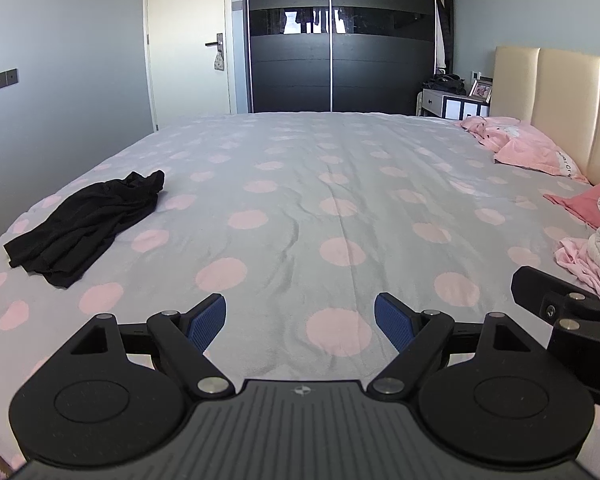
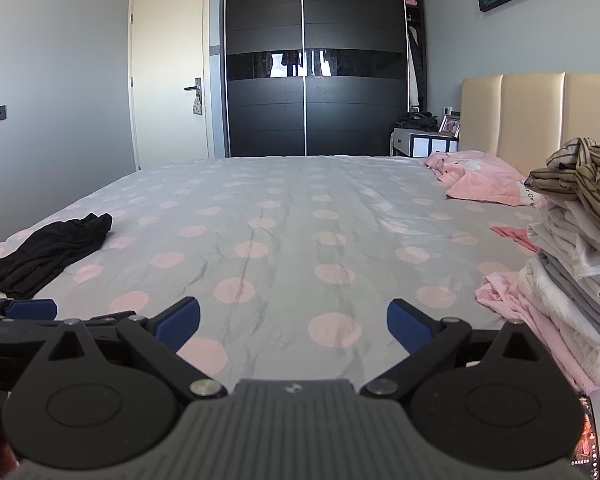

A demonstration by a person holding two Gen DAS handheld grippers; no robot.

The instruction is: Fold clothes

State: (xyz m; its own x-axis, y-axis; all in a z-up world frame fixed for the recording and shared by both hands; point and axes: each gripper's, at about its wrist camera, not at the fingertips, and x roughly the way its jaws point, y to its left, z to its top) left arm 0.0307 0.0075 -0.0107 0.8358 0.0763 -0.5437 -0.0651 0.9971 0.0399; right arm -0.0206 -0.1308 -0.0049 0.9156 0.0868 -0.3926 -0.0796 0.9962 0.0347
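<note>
Nearest, the left gripper (image 1: 300, 322) and right gripper (image 2: 293, 322) hover side by side over the bed (image 1: 340, 184), fingers spread wide and holding nothing, likely between garments. Farther left lies a crumpled black garment (image 1: 86, 226); the clothes pile (image 2: 572, 268) stands on the right, with a striped piece on top.

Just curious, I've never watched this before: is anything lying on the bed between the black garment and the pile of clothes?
Nothing: both views show only bare dotted bedspread between the black garment and the pile of clothes.

One black garment (image 1: 86, 224), one clothes pile (image 2: 576, 264), two pink pillows (image 1: 528, 148).
</note>
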